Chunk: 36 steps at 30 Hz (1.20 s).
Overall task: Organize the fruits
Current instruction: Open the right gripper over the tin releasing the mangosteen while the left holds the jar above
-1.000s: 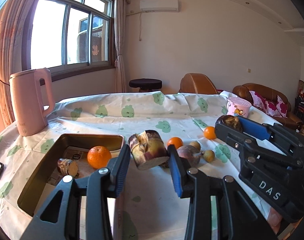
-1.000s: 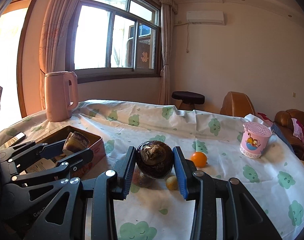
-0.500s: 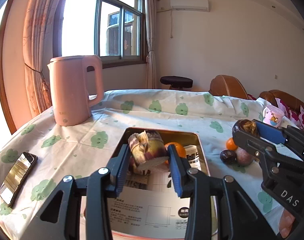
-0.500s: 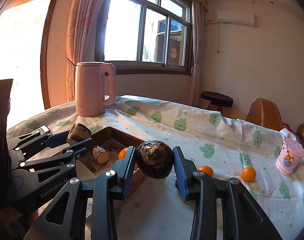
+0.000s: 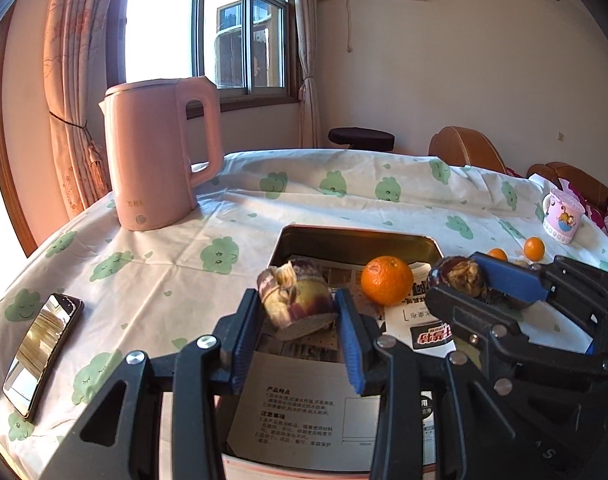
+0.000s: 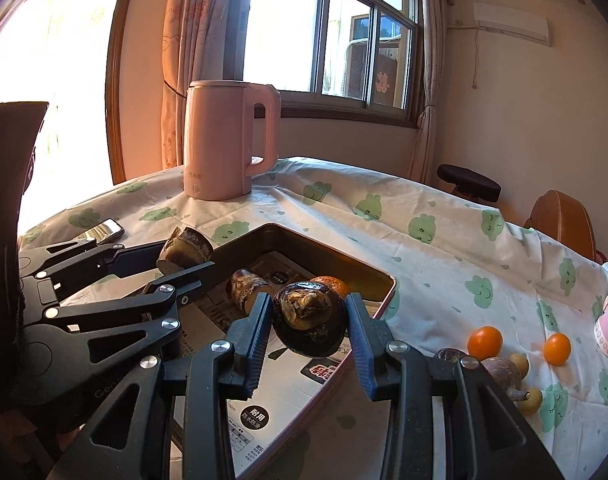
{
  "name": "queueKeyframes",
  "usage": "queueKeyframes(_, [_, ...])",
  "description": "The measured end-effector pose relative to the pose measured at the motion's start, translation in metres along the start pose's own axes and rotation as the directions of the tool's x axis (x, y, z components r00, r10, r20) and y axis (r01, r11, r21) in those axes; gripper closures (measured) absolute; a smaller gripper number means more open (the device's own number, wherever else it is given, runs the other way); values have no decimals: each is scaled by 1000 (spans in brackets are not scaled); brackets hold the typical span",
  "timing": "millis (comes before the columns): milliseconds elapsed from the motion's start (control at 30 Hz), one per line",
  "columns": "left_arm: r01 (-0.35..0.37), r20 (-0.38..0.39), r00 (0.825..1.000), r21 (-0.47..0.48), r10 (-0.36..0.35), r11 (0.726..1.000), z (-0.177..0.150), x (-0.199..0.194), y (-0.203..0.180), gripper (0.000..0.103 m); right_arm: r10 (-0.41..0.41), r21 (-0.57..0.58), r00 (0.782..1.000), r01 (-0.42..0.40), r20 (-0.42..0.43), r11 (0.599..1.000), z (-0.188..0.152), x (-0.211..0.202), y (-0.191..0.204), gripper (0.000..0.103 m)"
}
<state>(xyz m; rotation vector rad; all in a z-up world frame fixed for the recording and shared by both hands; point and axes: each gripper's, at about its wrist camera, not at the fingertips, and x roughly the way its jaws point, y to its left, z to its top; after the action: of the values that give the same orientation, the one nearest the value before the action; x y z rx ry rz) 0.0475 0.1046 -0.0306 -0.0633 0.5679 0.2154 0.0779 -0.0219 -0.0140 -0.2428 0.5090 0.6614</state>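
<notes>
My left gripper (image 5: pixel 296 306) is shut on a cut brown-purple cane chunk (image 5: pixel 299 296), held above the near half of the open metal tin (image 5: pixel 356 236). My right gripper (image 6: pixel 308 322) is shut on a dark round fruit (image 6: pixel 310 316) over the tin's (image 6: pixel 336 254) right side. Inside the tin lie a large orange (image 5: pixel 387 280) and a second cane chunk (image 6: pixel 245 288) on printed paper. The right wrist view shows the left gripper (image 6: pixel 183 257) from the side, still with its chunk (image 6: pixel 185 248). The right gripper (image 5: pixel 458 280) sits at the right of the left wrist view.
Right of the tin, two small oranges (image 6: pixel 484 342) (image 6: pixel 556 348), a purple fruit (image 6: pixel 502 372) and small yellowish fruits (image 6: pixel 532 400) lie on the cloth. A pink kettle (image 5: pixel 159 152) stands behind the tin's left side. A phone (image 5: pixel 43 348) lies at the left edge, a pink cup (image 5: pixel 562 216) far right.
Both grippers have swung left from the loose fruit pile to above the tin, each still gripping its piece. The kettle now looms closer.
</notes>
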Motion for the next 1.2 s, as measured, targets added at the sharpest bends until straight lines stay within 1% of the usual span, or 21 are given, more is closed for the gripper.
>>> queueKeyframes(233, [6,-31,1000,6,-6,1000,-1,7,0,63,10,7,999,-9,-51,1000,-6,14,-2,63])
queueKeyframes(600, [17,-112,994,-3,-17,1000,0,22,2,63,33,14,993,-31,-109,999,-6,27,-4,63])
queueKeyframes(767, [3,-112,994,1,-3,1000,-1,22,1,64,36,7,992,-36,-117,999,-6,29,-4,63])
queueKeyframes(1067, [4,-110,994,-1,-4,1000,-1,21,2,63,44,7,992,-43,-118,999,-6,29,-4,62])
queueKeyframes(1167, [7,-102,995,-6,-8,1000,0,19,3,63,33,7,993,-32,-110,999,-6,27,-4,59])
queueKeyframes(1200, [9,-98,995,-10,-10,1000,0,18,3,63,29,8,994,-29,-105,1000,-5,26,-4,57])
